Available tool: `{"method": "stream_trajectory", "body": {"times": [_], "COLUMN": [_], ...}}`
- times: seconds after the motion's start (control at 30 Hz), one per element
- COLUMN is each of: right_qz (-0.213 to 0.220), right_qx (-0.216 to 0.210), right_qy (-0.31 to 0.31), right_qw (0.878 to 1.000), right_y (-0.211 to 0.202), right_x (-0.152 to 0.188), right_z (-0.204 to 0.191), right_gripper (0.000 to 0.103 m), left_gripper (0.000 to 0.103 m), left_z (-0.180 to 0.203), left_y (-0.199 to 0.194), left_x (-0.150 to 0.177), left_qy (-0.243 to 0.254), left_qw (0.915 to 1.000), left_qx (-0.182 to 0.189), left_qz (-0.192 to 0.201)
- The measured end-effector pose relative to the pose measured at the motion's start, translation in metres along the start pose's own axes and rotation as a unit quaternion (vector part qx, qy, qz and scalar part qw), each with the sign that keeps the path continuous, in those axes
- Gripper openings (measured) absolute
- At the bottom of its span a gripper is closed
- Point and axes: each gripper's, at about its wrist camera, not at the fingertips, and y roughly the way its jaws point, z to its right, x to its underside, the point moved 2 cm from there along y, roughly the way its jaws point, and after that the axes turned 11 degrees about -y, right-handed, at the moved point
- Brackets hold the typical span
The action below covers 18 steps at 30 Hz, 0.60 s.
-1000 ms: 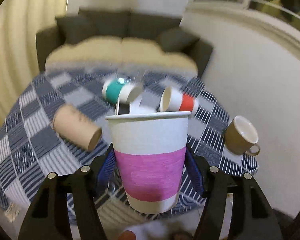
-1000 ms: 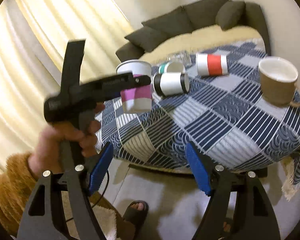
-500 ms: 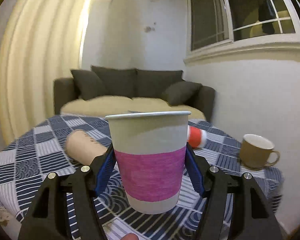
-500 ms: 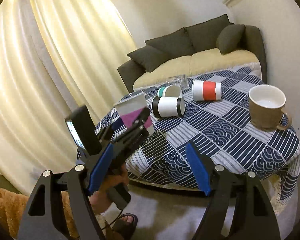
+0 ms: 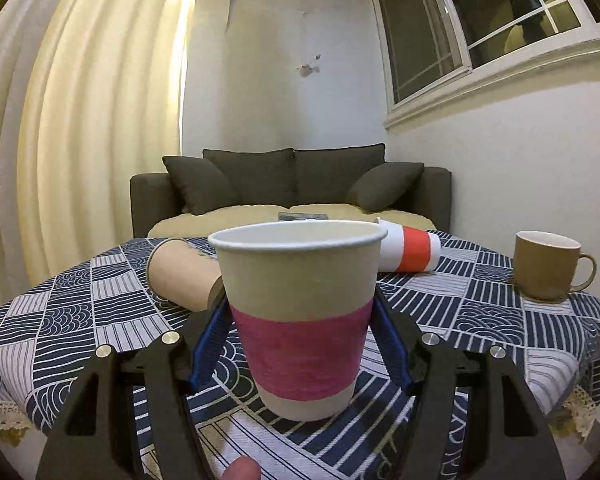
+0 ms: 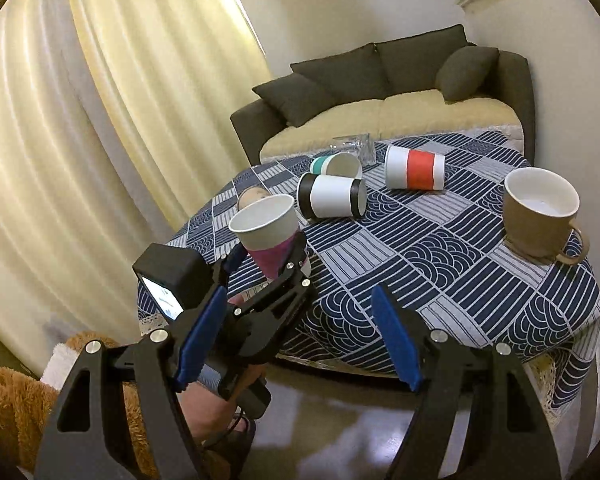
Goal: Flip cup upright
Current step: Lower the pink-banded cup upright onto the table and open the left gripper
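Pink-banded cup [image 5: 300, 316], mouth up, pinched between the left gripper [image 5: 300, 340] jaws above the near edge of the counter [image 5: 480, 320]. Beyond the cup: brown cup [image 5: 180, 276], red-banded cup [image 5: 410, 250], mug [image 5: 546, 264]. Right gripper [image 6: 300, 340] jaws spread, empty.

You've got a round counter [image 6: 440, 264] under a navy and white patchwork cloth, and it's pretty littered. A brown mug [image 6: 540, 212] stands upright near the right edge, handle facing out. A white cup with a red band [image 6: 416, 169] lies on its side toward the back, and just beside it there's a white cup with black ends [image 6: 332, 196], also tipped over. Behind that you can see a teal cup [image 6: 334, 165] on its side and a clear glass [image 6: 354, 146]. A plain kraft cup [image 5: 180, 276] lies over on the left. Past the counter sits a dark sofa [image 5: 288, 184] with cream cushions, curtains [image 5: 80, 140] to the left, a window [image 5: 480, 24] up right.
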Motion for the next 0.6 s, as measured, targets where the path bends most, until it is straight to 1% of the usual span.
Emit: {"method": "stream_trajectory", "body": {"times": [0.13,0.27,0.3,0.33,0.37,0.4,0.6], "right_qz": [-0.008,-0.013,-0.014,-0.015,-0.016,-0.016,-0.007], "right_qx": [0.001,0.002,0.002,0.003,0.003,0.003,0.002], "right_qy": [0.009,0.009,0.009,0.009,0.008,0.008,0.011], "right_qw": [1.000,1.000,1.000,1.000,1.000,1.000,1.000], "right_y": [0.0070,0.0082,0.0090,0.0091,0.0093,0.0098,0.0060], "right_x": [0.0008,0.0010,0.0012,0.0010,0.0008,0.0007,0.0000], "right_z": [0.0045,0.0030,0.0028,0.0024,0.0020,0.0019,0.0045], "right_gripper": [0.074,0.074,0.074,0.074,0.074,0.074,0.074], "left_gripper": [0.066,0.067,0.070,0.076,0.087,0.093,0.093], "left_z": [-0.0056,-0.0068,-0.0063,-0.0062,-0.0063,-0.0067,-0.0065], "left_y": [0.0057,0.0075,0.0080,0.0080,0.0080,0.0073,0.0044], "left_x": [0.0035,0.0063,0.0070,0.0075,0.0071,0.0067,0.0019], "left_qy": [-0.002,-0.003,-0.002,-0.003,-0.004,-0.008,-0.011], "left_qw": [1.0000,0.9999,0.9999,0.9999,0.9999,0.9998,0.9998], "left_qx": [-0.006,-0.004,-0.002,-0.002,-0.004,-0.005,-0.001], "left_qz": [-0.006,-0.011,-0.014,-0.015,-0.015,-0.016,-0.013]}}
